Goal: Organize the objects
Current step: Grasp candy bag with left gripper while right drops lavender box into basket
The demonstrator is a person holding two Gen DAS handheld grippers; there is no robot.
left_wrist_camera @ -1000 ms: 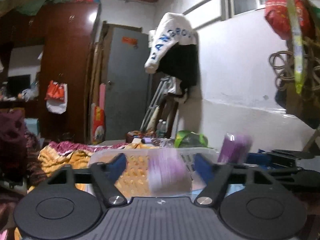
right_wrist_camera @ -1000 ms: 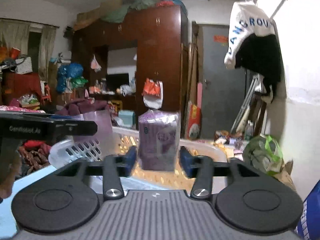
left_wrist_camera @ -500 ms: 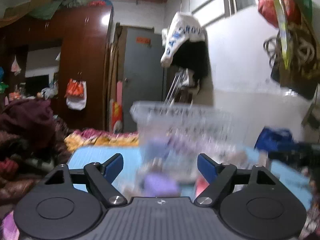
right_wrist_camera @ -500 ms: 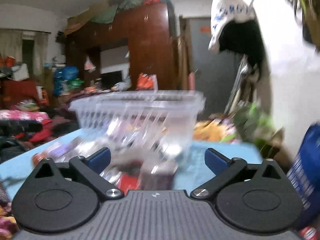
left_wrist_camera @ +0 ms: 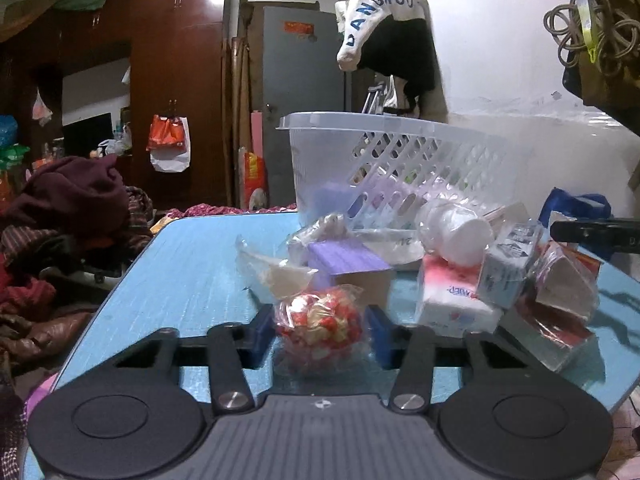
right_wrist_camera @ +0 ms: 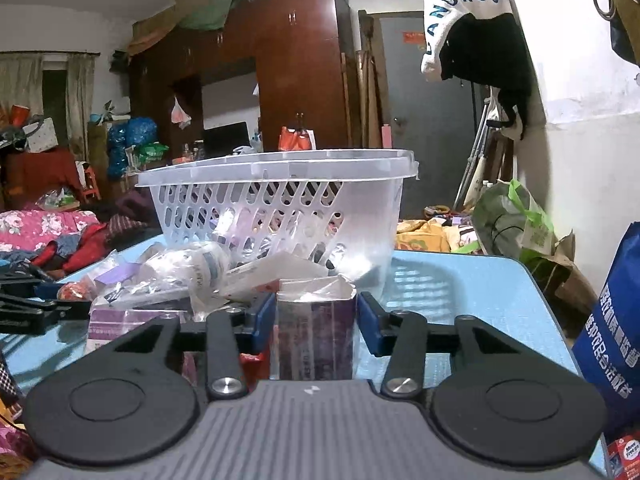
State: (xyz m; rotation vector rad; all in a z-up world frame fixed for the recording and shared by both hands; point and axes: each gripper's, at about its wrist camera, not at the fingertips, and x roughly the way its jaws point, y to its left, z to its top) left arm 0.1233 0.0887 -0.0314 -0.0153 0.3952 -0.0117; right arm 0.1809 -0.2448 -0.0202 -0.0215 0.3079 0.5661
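Observation:
A clear plastic basket (left_wrist_camera: 320, 152) stands on the blue table (left_wrist_camera: 192, 264), with a purple pack inside; it also shows in the right wrist view (right_wrist_camera: 360, 208). Packets lie heaped in front of it. My left gripper (left_wrist_camera: 318, 334) is closed around a clear bag of red and white candies (left_wrist_camera: 320, 324) resting on the table. My right gripper (right_wrist_camera: 316, 318) is closed around a silver and purple packet (right_wrist_camera: 316, 328) standing on the table. A purple box (left_wrist_camera: 348, 264), a red and white tissue pack (left_wrist_camera: 448, 296) and a roll of white cups (left_wrist_camera: 460, 232) lie in the heap.
A blue bag (right_wrist_camera: 612, 328) stands at the table's right edge. Piled clothes (left_wrist_camera: 60, 216) lie left of the table. A wardrobe (right_wrist_camera: 288, 80) and a grey door (left_wrist_camera: 304, 92) stand behind. A white wall (left_wrist_camera: 500, 60) is on the right.
Both grippers dropped from above the basket to the table. The right one let go of a purple pack over the basket. Both then closed around new items in the heap.

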